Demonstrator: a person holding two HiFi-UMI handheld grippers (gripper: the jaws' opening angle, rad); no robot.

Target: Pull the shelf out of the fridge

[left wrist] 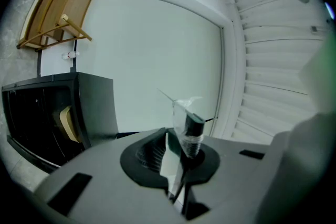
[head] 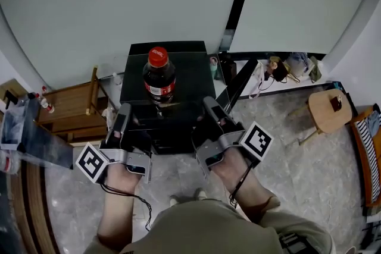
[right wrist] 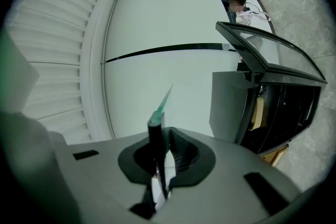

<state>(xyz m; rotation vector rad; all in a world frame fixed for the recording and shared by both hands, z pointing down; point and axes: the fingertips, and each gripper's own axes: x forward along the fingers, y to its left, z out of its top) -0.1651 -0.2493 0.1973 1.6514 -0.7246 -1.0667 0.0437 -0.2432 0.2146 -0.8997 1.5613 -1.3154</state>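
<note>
Left side: a wooden chair [head: 68, 103] stands near the left hand, so little swing is allowed that way.
Left tongs [head: 124, 108]: pressed together on the left edge of the shelf [head: 186, 75], whose clear pane is seen edge-on between the pads.
Shelf: a glass pane is held level between both tongs, over the front of the fridge [head: 169, 134]. It is judged to be already clear of the cabinet.
Bottle [head: 159, 77]: seen within the pane's outline. Whether it rests on the pane or on the fridge top cannot be told.
Right tongs [head: 209, 103]: pressed together on the pane's right edge.
Step in hand: the pull-out is judged nearly done.
Next move: an even, level draw towards the body by both hands is called for, with no tilt.
Right side: the open door [head: 241, 83] lies just beside the right tongs. A stool [head: 327, 110] stands well apart.
Open room: bare floor [head: 175, 178] is left between fridge and person.
</note>
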